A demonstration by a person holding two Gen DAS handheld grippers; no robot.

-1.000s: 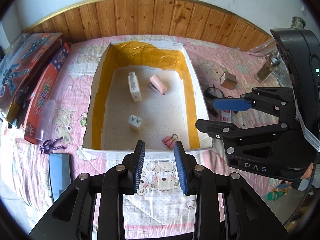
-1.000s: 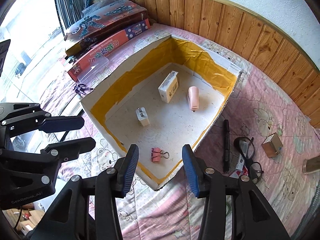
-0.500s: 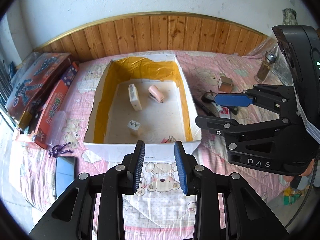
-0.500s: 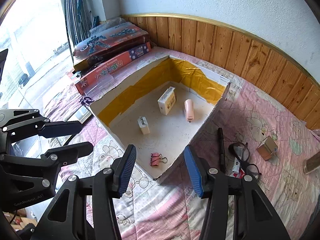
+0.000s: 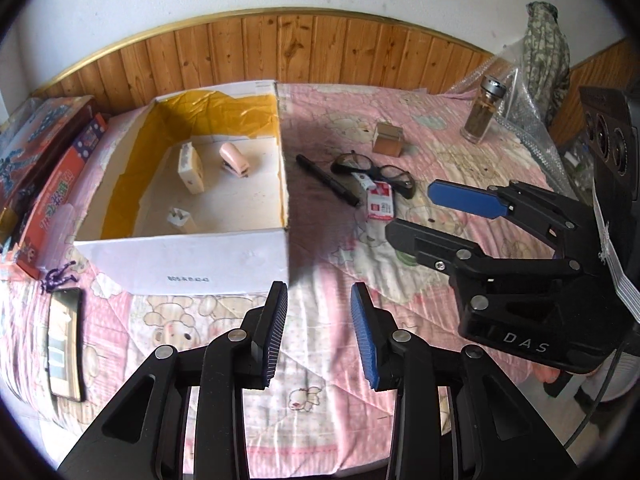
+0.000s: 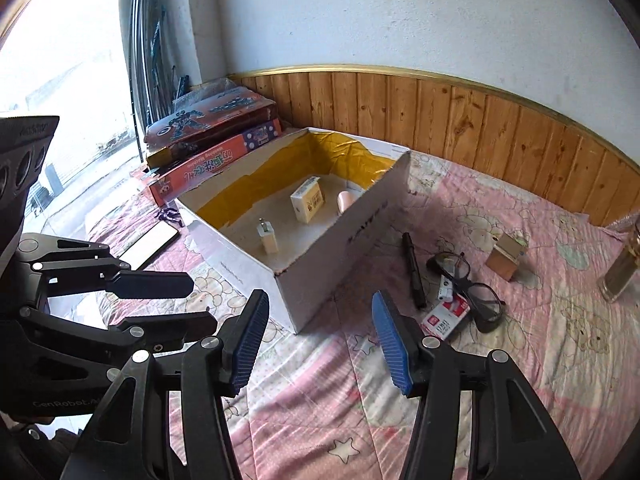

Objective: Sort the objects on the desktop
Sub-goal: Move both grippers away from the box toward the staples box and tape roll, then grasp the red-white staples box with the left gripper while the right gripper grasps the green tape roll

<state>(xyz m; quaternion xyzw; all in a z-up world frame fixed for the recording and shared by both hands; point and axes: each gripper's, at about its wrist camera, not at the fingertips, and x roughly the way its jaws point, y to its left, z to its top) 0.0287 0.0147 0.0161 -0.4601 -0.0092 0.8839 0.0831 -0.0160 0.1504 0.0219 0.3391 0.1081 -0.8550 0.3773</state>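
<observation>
Black marker pen (image 6: 413, 270) lying ahead-right of the empty, parted right gripper (image 6: 320, 340), long axis pointing away, nearer it than the parted left gripper (image 5: 319, 330).

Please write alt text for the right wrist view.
An open, empty right hand-held gripper hovers over a pink quilt near a cardboard box holding a charger. A pen and glasses lie right of the box.
</observation>
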